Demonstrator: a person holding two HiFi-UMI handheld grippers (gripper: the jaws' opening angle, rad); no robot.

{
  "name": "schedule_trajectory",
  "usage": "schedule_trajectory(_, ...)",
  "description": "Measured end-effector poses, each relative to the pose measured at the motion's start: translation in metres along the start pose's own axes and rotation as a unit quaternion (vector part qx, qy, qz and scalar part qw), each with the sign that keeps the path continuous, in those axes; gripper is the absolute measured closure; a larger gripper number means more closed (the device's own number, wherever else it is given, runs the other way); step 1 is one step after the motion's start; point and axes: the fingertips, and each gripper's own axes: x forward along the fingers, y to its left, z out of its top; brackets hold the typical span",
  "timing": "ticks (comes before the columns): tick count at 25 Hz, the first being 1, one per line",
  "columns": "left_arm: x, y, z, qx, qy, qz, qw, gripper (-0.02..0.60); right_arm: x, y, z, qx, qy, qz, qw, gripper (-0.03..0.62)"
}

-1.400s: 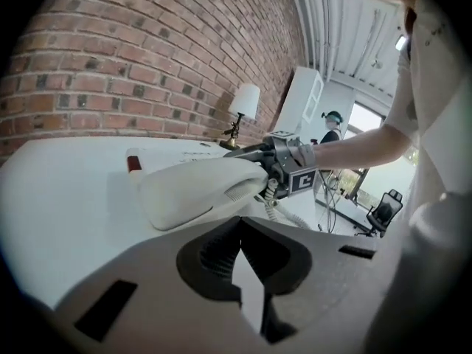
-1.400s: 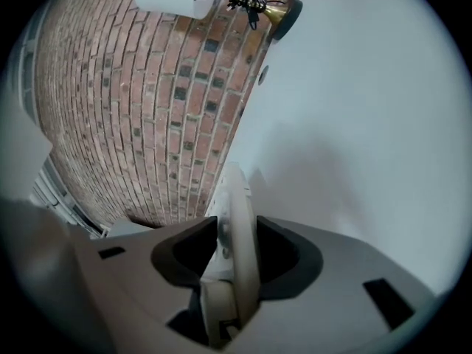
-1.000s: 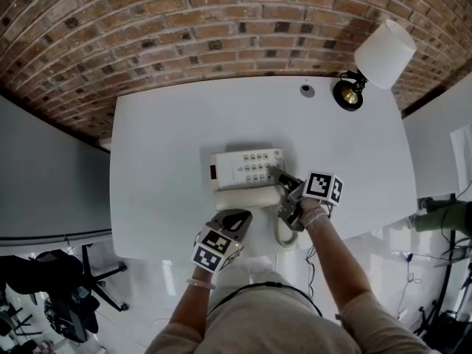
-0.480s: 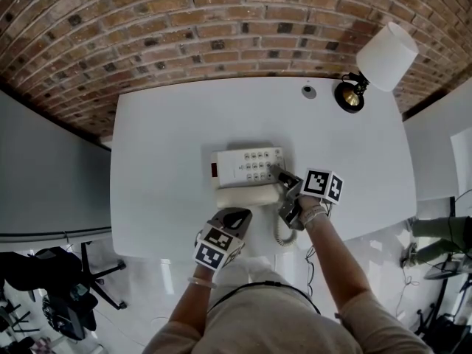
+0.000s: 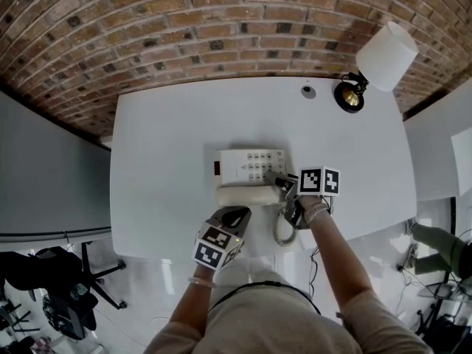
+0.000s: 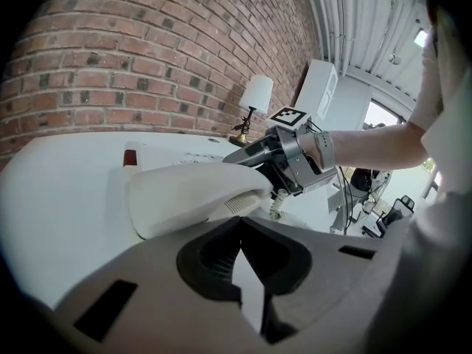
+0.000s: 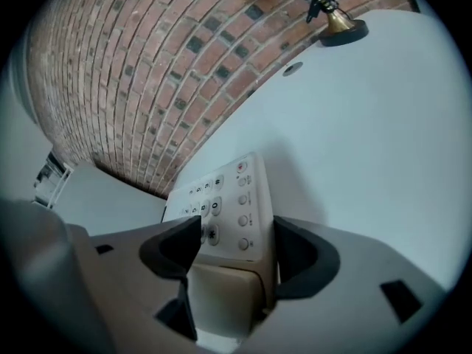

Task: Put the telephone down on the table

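**Markings.** The cream rectangular push-button telephone (image 5: 249, 169) carries a keypad. In the right gripper view the keys marked 0, # and * can be read (the remaining print is too small to read). One key at the far end of the pad bears a red symbol. A red patch (image 5: 217, 169) sits at the unit's left end.

**Position of the telephone.** The unit lies flat on the white rectangular table (image 5: 169, 139), near the middle and slightly toward the person. Its cream handset (image 5: 247, 195) rests along the near side. A pale coiled cord (image 5: 282, 231) hangs off the table's front edge.

**Right gripper.** The grey right gripper (image 7: 232, 245) has its jaws opening, wide apart. The telephone's right end stands between them, one pad at each side. The pads do not clamp it.

**Left gripper.** The grey left gripper (image 6: 240, 249) has its jaws fully together with nothing between them. It sits at the table's front edge, just in front of the handset.

**Count.**
- One telephone, one handset and one cord.
- Two grippers, each with one black-and-white marker cube.
- One table lamp with a white shade and brass base (image 5: 372, 61), at the far right corner.
- One small round grey grommet (image 5: 307, 91) near the lamp.
- One red brick wall (image 5: 184, 28) behind the table.
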Motion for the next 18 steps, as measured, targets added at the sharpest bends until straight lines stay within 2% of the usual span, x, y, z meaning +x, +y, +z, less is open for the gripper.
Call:
schedule_trajectory(2,0.000,0.001,0.003,-0.004,-0.004,0.004,1.0000,0.577,-0.002,-0.003,0.001,-0.029,0.023,-0.017,0.999,0.267)
schedule_trajectory(3,0.000,0.002,0.004,-0.007,-0.006,0.004,0.9999,0.577,-0.003,-0.004,0.002,-0.034,0.027,-0.020,0.999,0.278)
schedule_trajectory(7,0.001,0.001,0.004,-0.014,-0.008,0.003,0.9999,0.577,-0.008,-0.007,0.008,-0.004,0.015,-0.005,1.000,0.296)
schedule_trajectory(10,-0.001,0.000,0.005,-0.018,-0.008,-0.004,0.9998,0.577,-0.013,-0.005,0.011,-0.009,0.002,-0.004,1.000,0.309)
schedule_trajectory(15,-0.009,-0.003,0.000,-0.019,-0.007,-0.011,0.9997,0.577,-0.024,-0.005,0.018,-0.044,-0.023,-0.009,0.999,0.397)
schedule_trajectory(18,-0.017,0.001,-0.002,-0.025,-0.014,0.001,0.9996,0.577,-0.031,-0.004,0.019,-0.072,-0.028,-0.014,0.997,0.451)
